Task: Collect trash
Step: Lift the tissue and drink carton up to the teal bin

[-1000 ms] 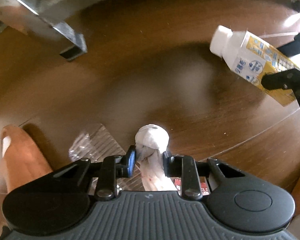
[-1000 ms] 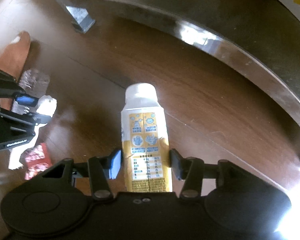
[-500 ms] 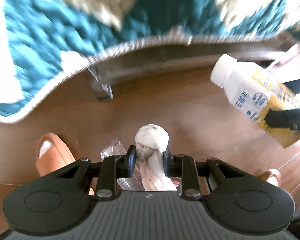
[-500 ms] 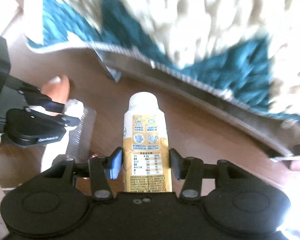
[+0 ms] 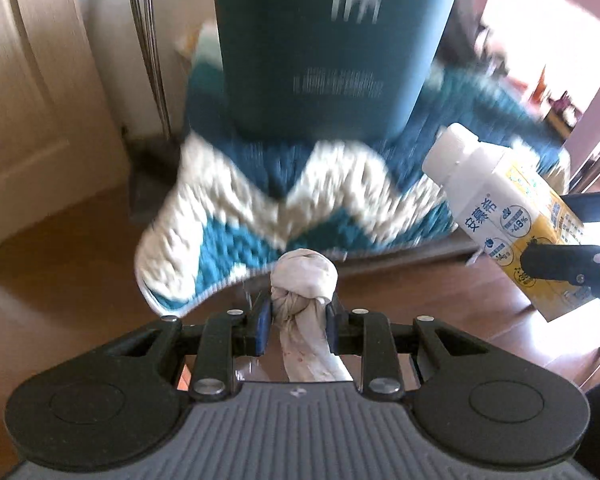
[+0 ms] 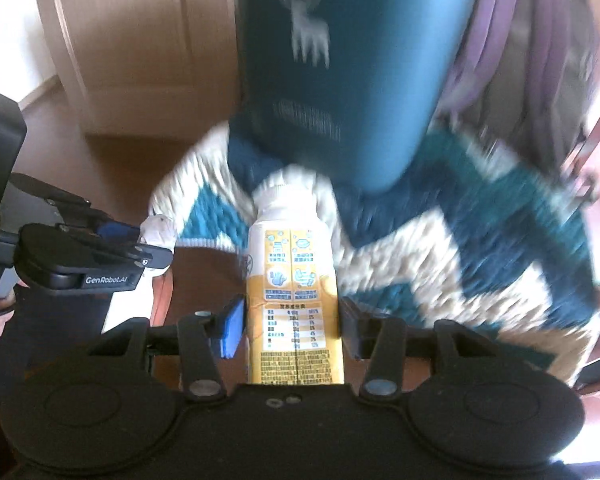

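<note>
- Left gripper [image 5: 296, 316] clamped tight on a knotted white tissue wad [image 5: 303, 276] — knot poking out just past the fingertips, tail trailing back toward the body.
- Right gripper [image 6: 292, 320] closed on a yellow-and-white drink carton [image 6: 294, 292], white cap pointing forward.
- Both held up in front of a teal-and-cream zigzag cushion [image 5: 268, 200] with a dark teal pillow [image 5: 332, 40] above — blurred.
</note>
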The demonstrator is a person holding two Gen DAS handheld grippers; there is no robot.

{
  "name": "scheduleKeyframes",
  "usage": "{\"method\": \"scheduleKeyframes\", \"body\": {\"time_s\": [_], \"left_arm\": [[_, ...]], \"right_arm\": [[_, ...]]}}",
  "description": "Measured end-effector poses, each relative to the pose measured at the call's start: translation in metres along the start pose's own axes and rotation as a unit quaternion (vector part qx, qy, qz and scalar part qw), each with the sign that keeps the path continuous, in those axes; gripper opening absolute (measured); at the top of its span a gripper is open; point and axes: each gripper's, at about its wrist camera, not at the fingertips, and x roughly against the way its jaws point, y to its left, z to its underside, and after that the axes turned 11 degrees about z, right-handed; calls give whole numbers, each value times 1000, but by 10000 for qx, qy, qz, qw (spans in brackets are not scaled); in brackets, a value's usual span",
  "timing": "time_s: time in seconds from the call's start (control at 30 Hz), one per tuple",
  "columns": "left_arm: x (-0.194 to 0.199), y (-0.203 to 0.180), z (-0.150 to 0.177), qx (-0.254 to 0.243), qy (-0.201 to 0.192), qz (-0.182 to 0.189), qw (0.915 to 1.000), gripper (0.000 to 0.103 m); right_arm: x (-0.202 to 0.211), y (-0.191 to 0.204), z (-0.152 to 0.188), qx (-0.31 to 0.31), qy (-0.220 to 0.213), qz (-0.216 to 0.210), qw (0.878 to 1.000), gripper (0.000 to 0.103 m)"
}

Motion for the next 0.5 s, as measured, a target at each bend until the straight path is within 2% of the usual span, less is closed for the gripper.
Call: {"method": "scheduleKeyframes", "body": {"time_s": [0.23, 0.5], "left_arm": [[75, -14, -33, -167, -836, 31, 9964, 26], [140, -20, -89, -355, -1734, -60, 9842, 26]], "right_arm": [[78, 3, -30, 155, -751, 379, 9963, 48], [129, -3, -65, 28, -1468, 674, 9869, 48]]}}
